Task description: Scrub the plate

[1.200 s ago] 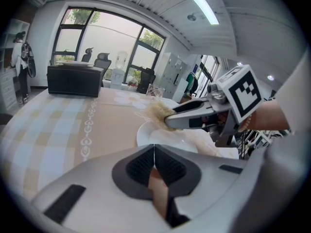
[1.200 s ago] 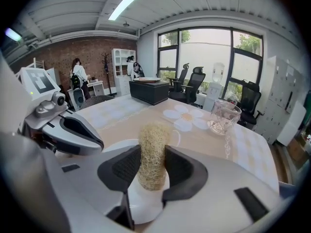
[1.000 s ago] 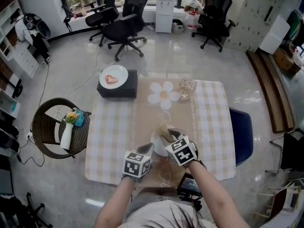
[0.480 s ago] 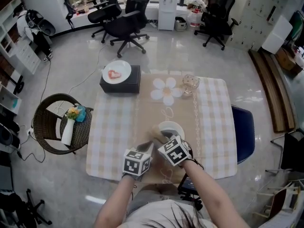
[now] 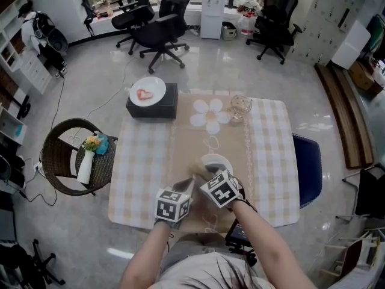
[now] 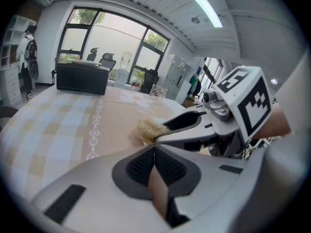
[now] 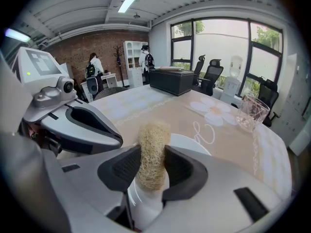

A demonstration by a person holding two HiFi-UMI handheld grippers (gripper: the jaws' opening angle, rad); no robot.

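A white plate [image 5: 216,159] lies on the tan runner near the table's front edge. My right gripper [image 5: 210,174] is over its near rim, shut on a straw-coloured loofah scrubber [image 7: 154,140] that stands upright between the jaws above the plate [image 7: 192,144]. My left gripper [image 5: 187,185] is just left of it, jaws shut together, with nothing seen between them. In the left gripper view, the scrubber [image 6: 148,128] pokes out beyond the right gripper [image 6: 184,125]. The right gripper view shows the left gripper [image 7: 92,125] close at the left.
A clear glass [image 5: 240,106] and a white flower mat [image 5: 209,118] sit at the table's far side. A black box [image 5: 150,108] carries a second plate [image 5: 147,93]. A wicker chair with a vase [image 5: 75,158] stands left, a blue chair [image 5: 307,161] right.
The right gripper with the scrubber has drawn back from over the plate's middle toward its near rim. Over the last half second almost nothing moved.
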